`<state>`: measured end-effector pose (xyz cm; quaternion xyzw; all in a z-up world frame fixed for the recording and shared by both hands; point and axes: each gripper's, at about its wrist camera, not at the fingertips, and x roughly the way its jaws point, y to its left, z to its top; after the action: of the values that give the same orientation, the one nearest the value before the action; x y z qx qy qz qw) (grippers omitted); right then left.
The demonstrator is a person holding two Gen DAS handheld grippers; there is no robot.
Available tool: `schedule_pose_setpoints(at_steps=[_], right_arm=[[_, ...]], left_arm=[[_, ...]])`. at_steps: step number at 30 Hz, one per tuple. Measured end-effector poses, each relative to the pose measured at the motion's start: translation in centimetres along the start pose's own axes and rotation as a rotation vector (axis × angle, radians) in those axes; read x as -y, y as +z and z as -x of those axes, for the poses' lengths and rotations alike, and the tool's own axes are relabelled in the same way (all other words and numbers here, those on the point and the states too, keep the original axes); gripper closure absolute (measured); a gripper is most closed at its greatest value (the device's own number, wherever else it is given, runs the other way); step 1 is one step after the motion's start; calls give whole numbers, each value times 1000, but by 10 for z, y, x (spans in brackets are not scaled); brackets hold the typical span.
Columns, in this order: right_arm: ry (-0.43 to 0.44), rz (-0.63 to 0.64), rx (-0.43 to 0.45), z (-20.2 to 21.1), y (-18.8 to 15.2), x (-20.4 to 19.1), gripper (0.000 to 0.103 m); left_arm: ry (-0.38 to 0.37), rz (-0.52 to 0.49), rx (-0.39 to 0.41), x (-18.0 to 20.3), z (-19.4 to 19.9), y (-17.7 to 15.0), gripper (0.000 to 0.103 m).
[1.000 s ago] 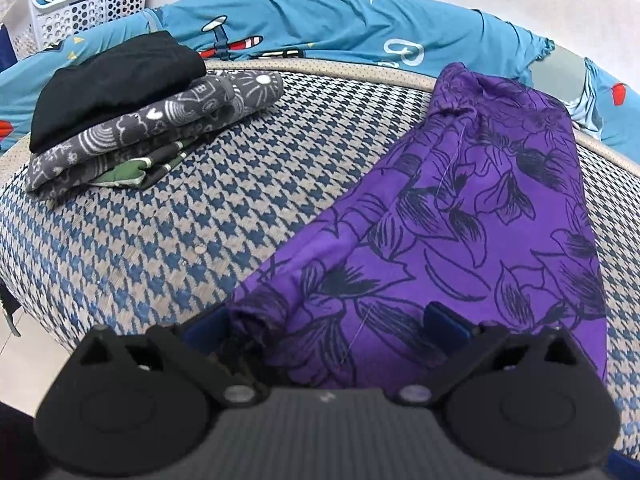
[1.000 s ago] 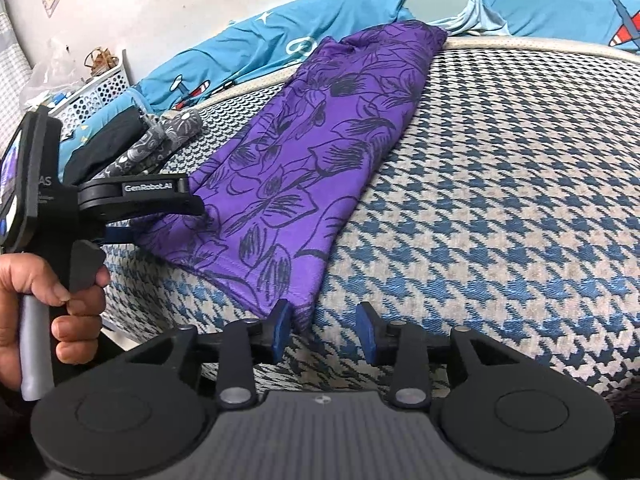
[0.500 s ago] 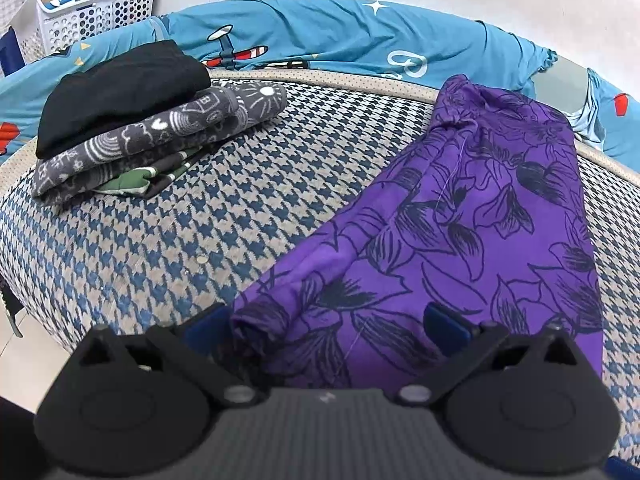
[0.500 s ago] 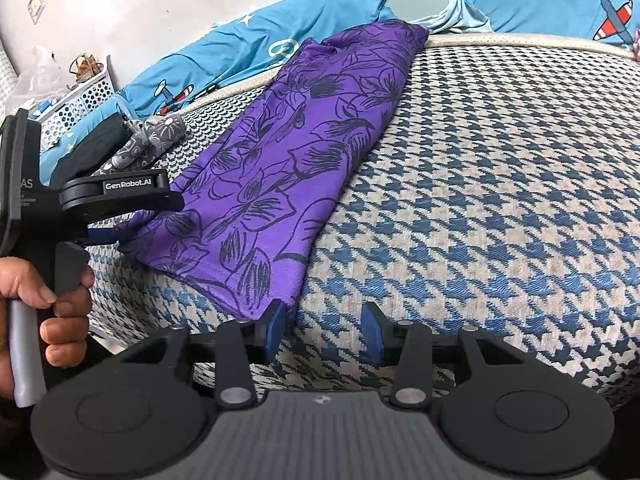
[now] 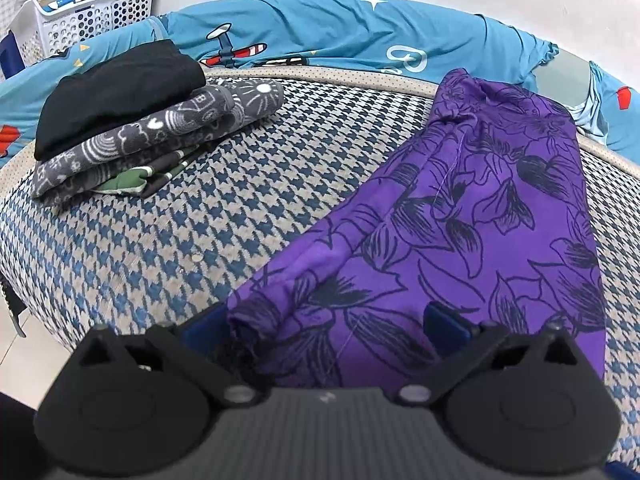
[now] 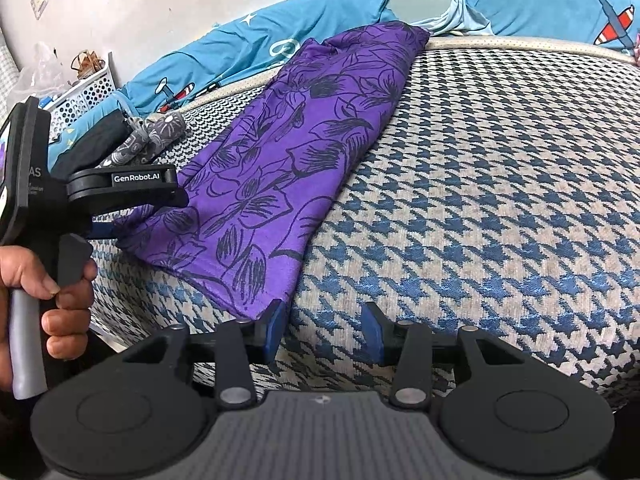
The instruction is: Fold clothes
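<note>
A purple garment with black flower print lies lengthwise on the blue-and-beige houndstooth surface. My left gripper stands open and wide at its near end. The bunched hem lies between the blue pads, which do not squeeze it. In the right wrist view the same garment runs from the far edge toward me. My right gripper is open at its near right corner. Its left pad touches the hem, and only the patterned surface shows between the pads. A hand holds the left gripper by its handle.
A stack of folded clothes, black on top of grey patterned and green, sits at the far left. A blue airplane-print sheet lines the back edge, and a white basket stands behind it. The surface drops to the floor at the left.
My right gripper's jaws stand a little wider than a second ago, with the hem corner still by the left pad. The left gripper has kept its place over the garment's end.
</note>
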<state>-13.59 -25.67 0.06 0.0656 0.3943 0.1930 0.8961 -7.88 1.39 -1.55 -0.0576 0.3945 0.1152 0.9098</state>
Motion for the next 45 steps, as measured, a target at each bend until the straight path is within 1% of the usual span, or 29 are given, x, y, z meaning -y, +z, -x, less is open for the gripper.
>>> schedule_pose_setpoints(at_steps=[9, 15, 19, 22, 26, 31, 38, 45], right_arm=[[-12, 15, -1, 2, -1, 0, 62], [-18, -10, 12, 4, 6, 7, 62], [-28, -14, 27, 6, 16, 13, 62], [-19, -21, 36, 7, 26, 18, 62], [-28, -2, 52, 10, 38, 23, 61], [-26, 6, 45, 7, 47, 31, 61], [-12, 71, 40, 0, 66, 34, 61], [-20, 104, 46, -8, 92, 46, 61]], left_arm=[[3, 1, 3, 1, 2, 1, 0], [4, 1, 20, 5, 5, 2, 0], [4, -5, 23, 9, 6, 4, 0], [8, -21, 21, 15, 5, 3, 0], [4, -43, 19, 22, 4, 3, 0], [-2, -66, 22, 31, 4, 2, 0], [-20, -77, 29, 39, 3, 3, 0], [-22, -104, 9, 49, -5, 2, 0]])
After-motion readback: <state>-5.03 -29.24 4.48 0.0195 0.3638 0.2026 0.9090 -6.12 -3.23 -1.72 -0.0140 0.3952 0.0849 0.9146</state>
